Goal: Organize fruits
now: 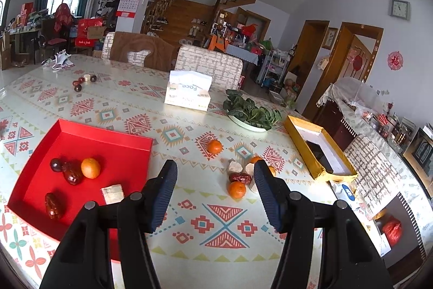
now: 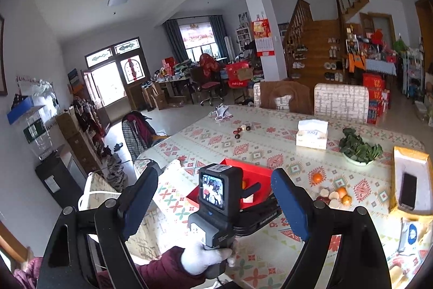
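A red tray (image 1: 108, 132) lies at the left of the patterned table and holds an orange (image 1: 90, 168), red dates (image 1: 71, 175), a dark fruit (image 1: 56, 164) and a pale block (image 1: 112, 194). My left gripper (image 1: 215, 169) hovers open and empty over the table, just right of the tray. Beyond its right finger sits a cluster of oranges (image 1: 236, 189), a date (image 1: 240, 177) and pale pieces (image 1: 235, 167). A lone orange (image 1: 214, 146) lies farther back. My right gripper (image 2: 215, 176) is open and empty, behind the left tool's camera housing (image 2: 213, 191), which a white-gloved hand (image 2: 200, 257) holds.
A tissue box (image 1: 188, 94), a plate of leafy greens (image 1: 251, 113) and a yellow box (image 1: 292, 126) with a phone inside stand behind and right of the fruit. More dates (image 1: 81, 83) lie at the far left. Chairs (image 1: 208, 64) line the far table edge.
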{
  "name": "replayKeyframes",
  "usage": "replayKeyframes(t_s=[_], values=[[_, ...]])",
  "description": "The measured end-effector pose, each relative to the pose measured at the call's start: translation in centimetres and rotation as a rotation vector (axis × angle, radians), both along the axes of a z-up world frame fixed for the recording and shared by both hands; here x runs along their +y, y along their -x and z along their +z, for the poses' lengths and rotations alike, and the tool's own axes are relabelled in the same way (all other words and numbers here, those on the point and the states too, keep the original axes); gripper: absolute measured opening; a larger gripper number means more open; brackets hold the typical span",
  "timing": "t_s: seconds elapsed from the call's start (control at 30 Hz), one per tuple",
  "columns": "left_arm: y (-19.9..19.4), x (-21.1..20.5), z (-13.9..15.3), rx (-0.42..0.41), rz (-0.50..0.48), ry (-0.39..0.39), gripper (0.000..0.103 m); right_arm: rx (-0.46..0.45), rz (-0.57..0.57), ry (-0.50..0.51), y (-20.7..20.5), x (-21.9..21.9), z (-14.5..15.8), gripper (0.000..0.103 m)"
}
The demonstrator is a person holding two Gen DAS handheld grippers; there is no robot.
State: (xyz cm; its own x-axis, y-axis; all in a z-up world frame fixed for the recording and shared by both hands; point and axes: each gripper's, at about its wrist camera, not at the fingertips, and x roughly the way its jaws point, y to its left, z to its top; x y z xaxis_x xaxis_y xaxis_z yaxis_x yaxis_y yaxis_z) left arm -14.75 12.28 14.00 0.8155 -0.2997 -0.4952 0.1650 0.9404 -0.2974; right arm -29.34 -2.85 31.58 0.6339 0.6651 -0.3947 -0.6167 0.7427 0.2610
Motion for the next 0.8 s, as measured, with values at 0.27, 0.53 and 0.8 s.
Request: replayKeyframes(t_s=[0.27, 0.53, 0.8], values=[[-1.7, 0.4, -0.7, 0.036, 0.008, 0.017, 0.058, 0.114, -0.109, -0.057, -5.4, -3.6, -2.9, 0.092], [-3.6, 0.6, -1.7, 0.082, 0.006, 0.023, 0.059, 0.379, -0.433, 0.056, -16.0, -12.9, -16.4, 0.092], [-6.4, -2.0, -5.3, 0.185, -0.048, -0.002, 0.059, 0.486, -0.492, 0.105, -22.7, -15.1, -25.3, 0.08]])
